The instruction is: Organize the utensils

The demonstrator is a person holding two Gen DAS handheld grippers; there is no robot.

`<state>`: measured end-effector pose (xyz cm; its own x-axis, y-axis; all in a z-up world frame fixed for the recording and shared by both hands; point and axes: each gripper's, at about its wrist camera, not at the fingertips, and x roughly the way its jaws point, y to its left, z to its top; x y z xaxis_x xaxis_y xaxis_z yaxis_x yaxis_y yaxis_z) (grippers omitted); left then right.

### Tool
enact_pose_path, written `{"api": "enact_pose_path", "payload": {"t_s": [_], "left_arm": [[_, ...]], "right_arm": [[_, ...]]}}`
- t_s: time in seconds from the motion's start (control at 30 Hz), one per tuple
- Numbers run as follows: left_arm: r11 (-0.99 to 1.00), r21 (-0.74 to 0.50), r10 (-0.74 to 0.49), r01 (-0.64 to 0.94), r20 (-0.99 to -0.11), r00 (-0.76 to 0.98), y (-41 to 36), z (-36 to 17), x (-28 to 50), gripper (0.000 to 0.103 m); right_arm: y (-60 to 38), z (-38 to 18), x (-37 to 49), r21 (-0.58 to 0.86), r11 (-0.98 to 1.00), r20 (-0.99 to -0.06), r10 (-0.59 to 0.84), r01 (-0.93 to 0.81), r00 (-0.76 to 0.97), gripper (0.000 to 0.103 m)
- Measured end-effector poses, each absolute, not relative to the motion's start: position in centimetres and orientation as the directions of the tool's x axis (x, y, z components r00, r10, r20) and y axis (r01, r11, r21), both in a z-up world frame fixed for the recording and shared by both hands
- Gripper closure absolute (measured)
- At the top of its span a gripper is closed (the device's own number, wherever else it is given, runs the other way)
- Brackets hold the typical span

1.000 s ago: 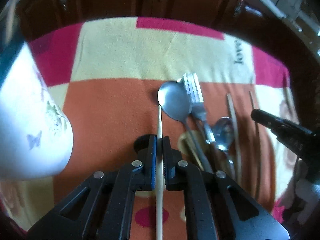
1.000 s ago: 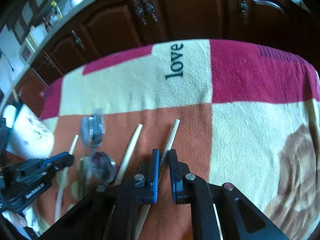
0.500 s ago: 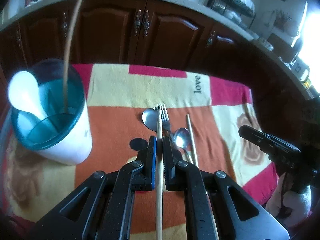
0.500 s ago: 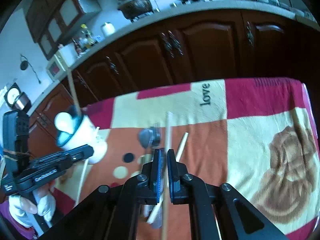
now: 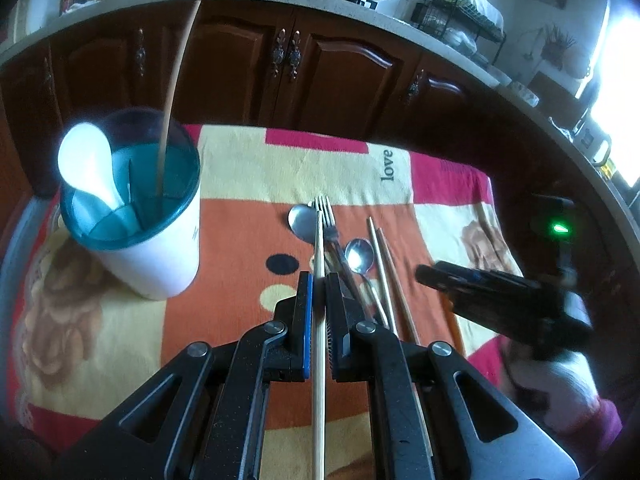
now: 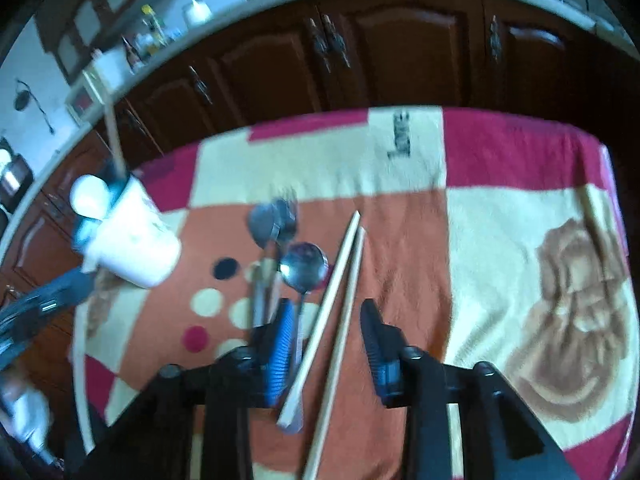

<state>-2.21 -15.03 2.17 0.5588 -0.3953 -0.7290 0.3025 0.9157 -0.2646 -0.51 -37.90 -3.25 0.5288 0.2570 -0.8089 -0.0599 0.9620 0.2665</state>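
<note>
My left gripper (image 5: 318, 280) is shut on a pale wooden chopstick (image 5: 319, 340), held above the cloth. Beyond it lie a large spoon (image 5: 302, 220), a fork (image 5: 326, 216), a small spoon (image 5: 359, 255) and two chopsticks (image 5: 384, 276). A white cup with a teal inside (image 5: 132, 216) stands at the left, holding a white spoon (image 5: 86, 160) and one upright chopstick (image 5: 172, 92). My right gripper (image 6: 326, 308) hovers over the two chopsticks (image 6: 340, 276). Its jaws are opening, and the pads press on neither stick. The cup (image 6: 136, 240) and small spoon (image 6: 304, 266) also show in this blurred view.
The table wears a patchwork cloth (image 5: 240, 168) of orange, cream and pink. Dark wooden cabinets (image 5: 300, 68) run close behind the table's far edge. A gloved hand (image 5: 552, 380) carries the right gripper at the right side.
The left gripper rose and drew back with its chopstick, bringing the cup fully into view. The right gripper lifted a chopstick, then opened; that stick now lies beside the other one.
</note>
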Motion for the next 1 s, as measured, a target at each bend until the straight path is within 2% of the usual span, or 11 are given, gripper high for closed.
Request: {"api": "enact_pose_path", "payload": {"t_s": [0.07,0.13,0.27,0.43,0.5,0.73,1.0], "left_arm": [[0.917,-0.270,-0.394,0.295,-0.736,0.551,-14.8,1.8,-2.2,0.098],[0.917,-0.275,-0.393,0.288,-0.742,0.544,-14.5,1.5,-2.1,0.098],[0.921,-0.276,-0.385,0.274,-0.748,0.541,-13.9,1.1,-1.9,0.098],[0.919,-0.286,-0.390,0.269,-0.749,0.536,-13.8,1.0,-1.8,0.098],[0.918,-0.291,-0.395,0.271,-0.743,0.541,-13.7,1.3,-2.0,0.098],[0.910,-0.320,-0.414,0.263,-0.711,0.568,-12.8,2.6,-2.6,0.098],[0.894,-0.327,-0.449,0.308,-0.670,0.591,-13.3,4.9,-4.5,0.098]], "right_arm": [[-37.5,-5.0,1.4,0.232,0.971,-0.836,0.227,-0.053,0.499,0.070],[-37.4,-6.3,2.7,0.207,0.977,-0.857,0.201,-0.039,0.474,0.080],[-36.6,-8.0,5.3,0.118,0.992,-0.895,0.124,-0.040,0.429,0.086],[-36.2,-8.1,6.8,0.088,0.995,-0.895,0.102,-0.053,0.434,0.095],[-36.5,-7.9,6.5,0.108,0.993,-0.891,0.120,-0.052,0.438,0.096],[-39.0,-1.7,0.5,0.292,0.954,-0.771,0.274,-0.064,0.575,0.097],[-37.2,5.1,-5.4,0.332,0.931,-0.646,0.339,-0.148,0.683,0.098]]}}
